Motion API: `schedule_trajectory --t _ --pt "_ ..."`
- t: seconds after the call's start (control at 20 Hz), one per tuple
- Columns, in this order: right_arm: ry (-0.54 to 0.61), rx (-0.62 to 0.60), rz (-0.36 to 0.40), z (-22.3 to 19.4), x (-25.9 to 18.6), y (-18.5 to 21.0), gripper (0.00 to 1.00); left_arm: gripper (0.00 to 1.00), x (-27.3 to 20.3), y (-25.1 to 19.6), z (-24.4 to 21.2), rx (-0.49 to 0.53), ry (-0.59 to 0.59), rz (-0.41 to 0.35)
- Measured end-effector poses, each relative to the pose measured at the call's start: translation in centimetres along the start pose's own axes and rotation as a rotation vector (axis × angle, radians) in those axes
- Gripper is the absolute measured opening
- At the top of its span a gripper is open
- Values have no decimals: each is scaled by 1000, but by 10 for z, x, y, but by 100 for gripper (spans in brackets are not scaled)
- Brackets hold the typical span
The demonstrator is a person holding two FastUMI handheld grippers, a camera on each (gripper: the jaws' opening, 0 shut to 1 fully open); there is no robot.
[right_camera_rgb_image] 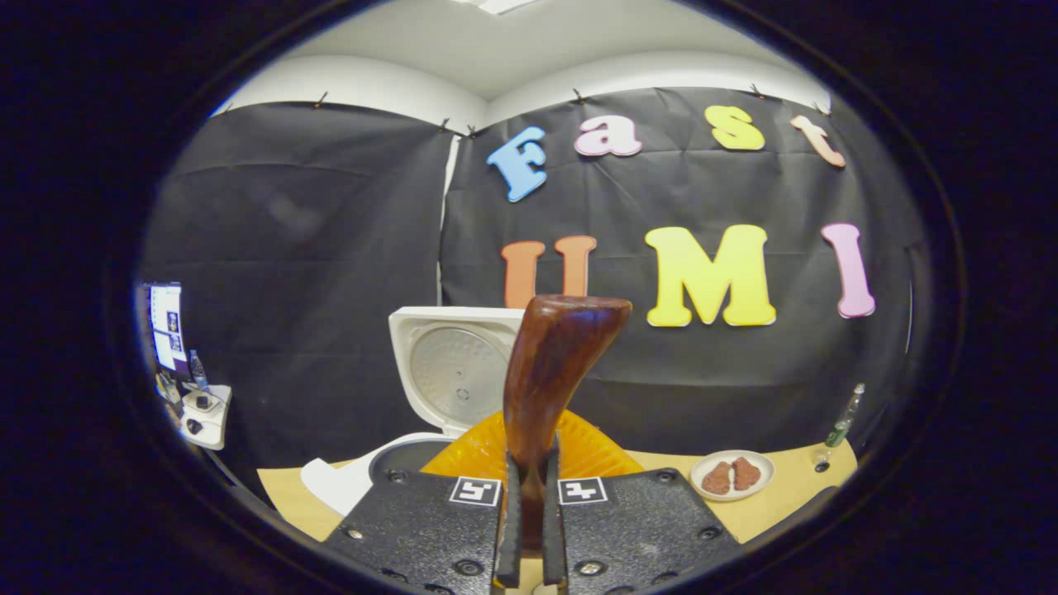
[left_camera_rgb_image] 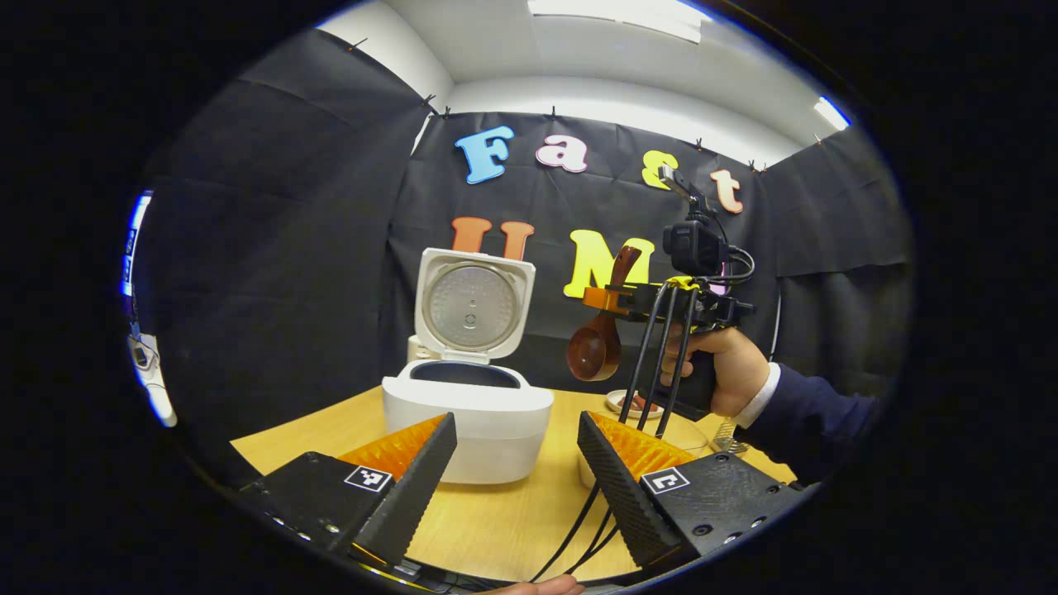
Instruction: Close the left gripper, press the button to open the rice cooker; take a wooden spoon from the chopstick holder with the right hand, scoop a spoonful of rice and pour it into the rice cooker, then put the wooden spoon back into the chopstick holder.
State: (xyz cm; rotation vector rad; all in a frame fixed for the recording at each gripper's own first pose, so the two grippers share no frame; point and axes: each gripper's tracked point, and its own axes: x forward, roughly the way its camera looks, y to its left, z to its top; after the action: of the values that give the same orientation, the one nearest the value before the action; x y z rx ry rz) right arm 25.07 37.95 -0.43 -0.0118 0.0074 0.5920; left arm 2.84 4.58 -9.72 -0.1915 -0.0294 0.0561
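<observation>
a black cloth wall backs a wooden desk (left_camera_rgb_image: 504,512). in the left gripper view, the left gripper (left_camera_rgb_image: 514,479) is spread and holds nothing; the cooker (left_camera_rgb_image: 468,417) stands open just ahead near the desk's middle. to its right, above the desk, the right gripper (left_camera_rgb_image: 616,299) pinches the spoon (left_camera_rgb_image: 597,347), bowl hanging down, handle up. any rice in it is hidden. in the right gripper view, the fingers (right_camera_rgb_image: 511,512) clamp the handle upright; the cooker lies ahead-left, the holder cannot be made out.

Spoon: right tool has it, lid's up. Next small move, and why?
Probably lower the spoon toward the rice. The right tool grips its handle with the bowl hanging in the air, and I see no rice in it; the cooker already stands open.
</observation>
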Motion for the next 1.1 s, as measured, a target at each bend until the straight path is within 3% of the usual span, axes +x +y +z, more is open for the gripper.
schedule_trajectory --t 0.35,0.55,0.75,0.9,1.1 --pt "-36 35 -146 6 -66 -107 12 94 17 -8 -19 65 34 17" --pt "-13 87 -216 6 -94 -158 12 94 33 -20 -30 47 62 -11" --pt "-32 116 -290 13 -125 -206 12 94 49 -20 -23 67 77 10" --pt "-22 132 -278 7 -139 -232 13 94 58 -33 -20 81 88 -24" --pt "3 110 -379 -13 -152 -290 13 94 70 -42 -8 121 73 -21"
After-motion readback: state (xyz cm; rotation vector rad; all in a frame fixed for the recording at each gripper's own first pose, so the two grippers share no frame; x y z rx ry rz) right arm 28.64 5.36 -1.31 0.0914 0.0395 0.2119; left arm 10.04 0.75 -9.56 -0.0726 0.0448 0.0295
